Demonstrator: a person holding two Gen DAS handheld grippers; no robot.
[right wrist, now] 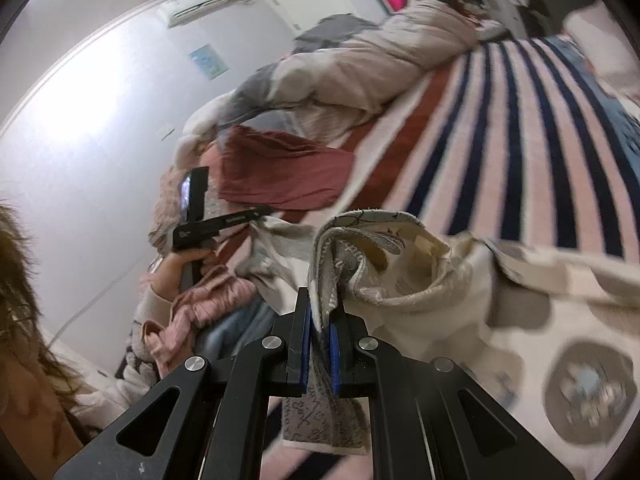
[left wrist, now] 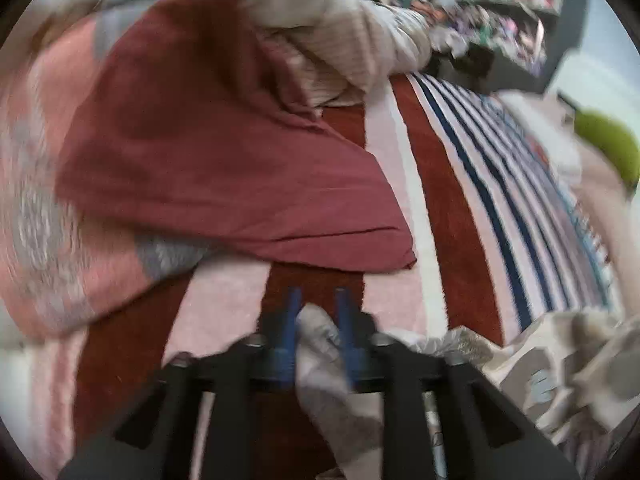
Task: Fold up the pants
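The pants (right wrist: 460,308) are cream cloth with grey round patches, lying rumpled on the striped bed cover (right wrist: 540,140). My right gripper (right wrist: 322,300) is shut on a bunched, folded edge of them, which stands up between the blue pads. In the left wrist view, my left gripper (left wrist: 319,294) points down at the bed with another part of the pants (left wrist: 324,344) lying between its blue fingers (left wrist: 294,320), which stand apart and do not clamp it. The right wrist view shows the left gripper (right wrist: 262,212) from the side, held by a hand (right wrist: 188,260).
A maroon garment (left wrist: 224,168) lies spread just beyond the left gripper, with a pink-and-grey blanket (left wrist: 40,220) to its left. A bulky duvet (right wrist: 320,72) and a person in a pale jacket (right wrist: 432,20) fill the bed's far end. Pink clothing (right wrist: 208,300) is piled near the wall.
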